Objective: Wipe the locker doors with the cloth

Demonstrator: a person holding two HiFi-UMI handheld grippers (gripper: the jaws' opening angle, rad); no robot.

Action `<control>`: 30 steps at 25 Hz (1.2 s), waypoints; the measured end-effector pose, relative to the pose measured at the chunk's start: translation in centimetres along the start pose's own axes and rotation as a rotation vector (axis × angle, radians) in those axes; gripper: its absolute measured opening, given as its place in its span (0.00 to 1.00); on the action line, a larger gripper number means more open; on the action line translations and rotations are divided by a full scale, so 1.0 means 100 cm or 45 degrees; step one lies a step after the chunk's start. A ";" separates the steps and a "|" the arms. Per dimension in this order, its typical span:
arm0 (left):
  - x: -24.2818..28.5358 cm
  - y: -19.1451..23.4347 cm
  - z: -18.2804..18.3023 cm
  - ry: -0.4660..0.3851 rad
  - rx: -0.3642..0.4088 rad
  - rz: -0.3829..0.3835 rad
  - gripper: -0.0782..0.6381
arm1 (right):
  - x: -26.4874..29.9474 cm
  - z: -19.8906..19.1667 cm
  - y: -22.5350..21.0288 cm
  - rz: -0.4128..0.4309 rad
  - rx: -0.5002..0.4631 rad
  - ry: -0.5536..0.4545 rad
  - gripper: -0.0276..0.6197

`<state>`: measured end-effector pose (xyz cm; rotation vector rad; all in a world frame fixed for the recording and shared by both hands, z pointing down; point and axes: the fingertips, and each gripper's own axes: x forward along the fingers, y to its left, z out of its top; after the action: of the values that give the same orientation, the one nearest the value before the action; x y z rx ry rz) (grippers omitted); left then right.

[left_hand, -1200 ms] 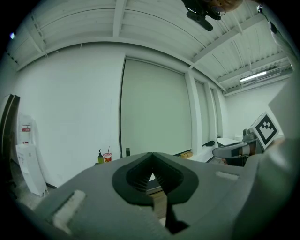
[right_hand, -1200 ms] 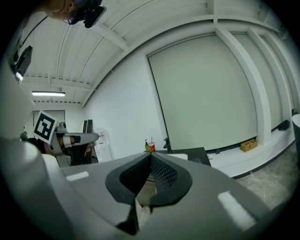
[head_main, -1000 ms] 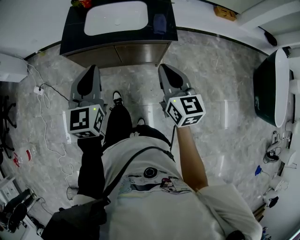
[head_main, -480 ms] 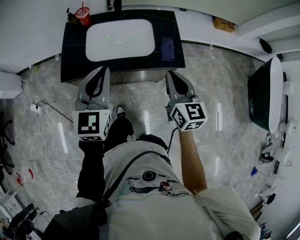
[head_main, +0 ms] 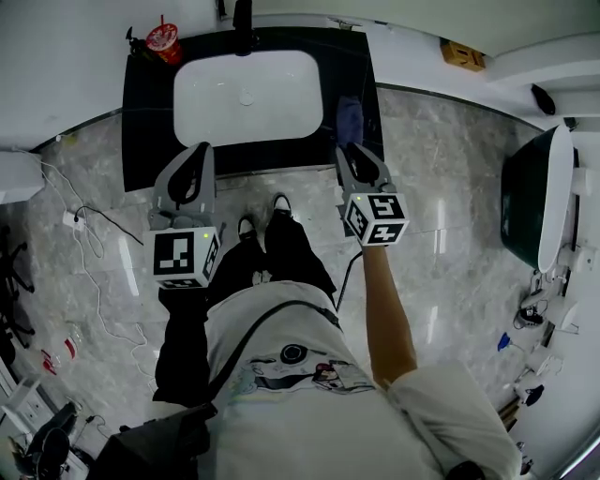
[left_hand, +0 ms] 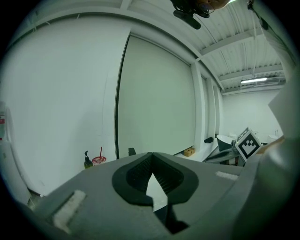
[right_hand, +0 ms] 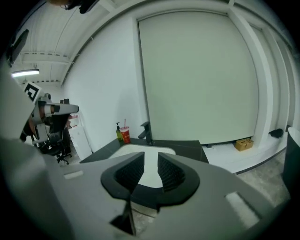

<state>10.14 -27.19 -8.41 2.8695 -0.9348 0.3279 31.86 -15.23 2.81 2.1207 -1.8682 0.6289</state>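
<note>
A blue cloth [head_main: 349,117] lies on the black vanity counter [head_main: 145,112], right of the white sink [head_main: 192,89]. My right gripper [head_main: 350,150] points at the counter's front edge, just short of the cloth. Its jaws have just been opening, and in the right gripper view it [right_hand: 151,159] stands open with nothing between the pads. My left gripper [head_main: 200,150] hovers at the counter's front left. In the left gripper view its [left_hand: 151,157] tips meet, empty. A strip of the cabinet front [head_main: 272,174] shows below the counter.
A red cup [head_main: 164,42] and a black faucet [head_main: 243,17] stand at the back of the counter. A cardboard box [head_main: 463,54] sits on the ledge to the right. A dark tub [head_main: 530,202] stands at far right. Cables [head_main: 94,234] trail over the marble floor at left.
The person has stepped up to the vanity. Both grippers have moved forward from over the floor to the counter's front edge, the right one ending close to the blue cloth.
</note>
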 end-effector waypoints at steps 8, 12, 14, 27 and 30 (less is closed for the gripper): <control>0.075 -0.023 -0.053 0.180 -0.120 0.012 0.11 | 0.058 -0.044 -0.066 0.018 -0.033 0.234 0.17; 0.105 -0.034 -0.073 0.261 -0.148 0.001 0.11 | 0.081 -0.055 -0.083 0.045 -0.031 0.302 0.17; 0.114 -0.037 -0.083 0.295 -0.164 0.001 0.11 | 0.092 -0.062 -0.087 0.054 -0.034 0.338 0.17; 0.137 -0.033 -0.095 0.367 -0.191 0.041 0.11 | 0.158 -0.137 -0.136 -0.057 -0.082 0.732 0.52; 0.136 -0.031 -0.095 0.377 -0.188 0.050 0.11 | 0.167 -0.148 -0.144 -0.081 -0.082 0.789 0.55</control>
<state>21.03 -30.84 3.94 2.5794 -0.9170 0.6380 45.12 -20.99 25.06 1.6700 -1.4453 1.0470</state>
